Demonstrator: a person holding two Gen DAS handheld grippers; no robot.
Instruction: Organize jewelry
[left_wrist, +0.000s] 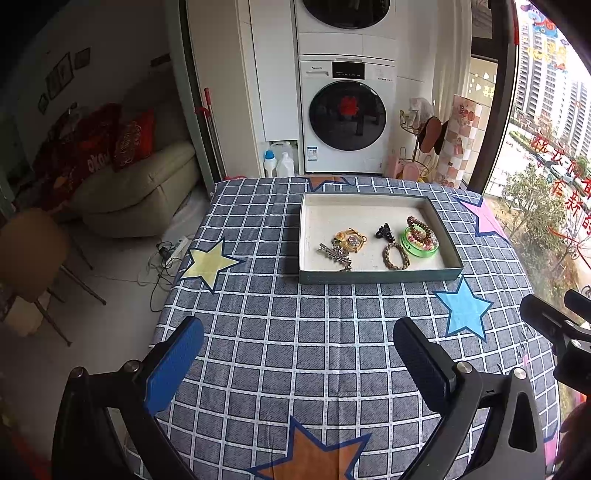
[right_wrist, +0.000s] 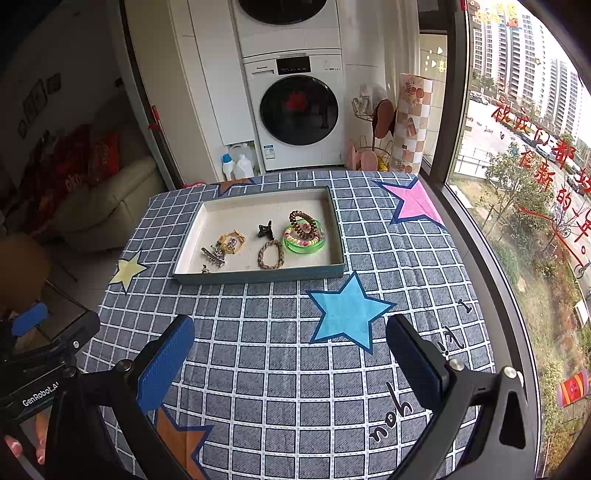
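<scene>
Jewelry sits light and loose in the shallow tray (left_wrist: 380, 275) at twelve o'clock: braided bracelet (left_wrist: 396, 256) soft, black claw clip (left_wrist: 383, 231) rigid, green bangle (left_wrist: 421, 244) slick, best pinched across its rim. Left gripper (left_wrist: 299, 356) and right gripper (right_wrist: 291, 354) hover released, well short of it

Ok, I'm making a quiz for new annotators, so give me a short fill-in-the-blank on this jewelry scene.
1. All the jewelry lies inside the shallow ____ on the checked tablecloth.
2. The brown spiral hair tie rests on a ____ bangle.
3. Both the left hand-held gripper and the right hand-held gripper are ____ and hold nothing.
4. The black claw clip lies beyond the braided ____.

Missing words: tray; green; open; bracelet
</scene>
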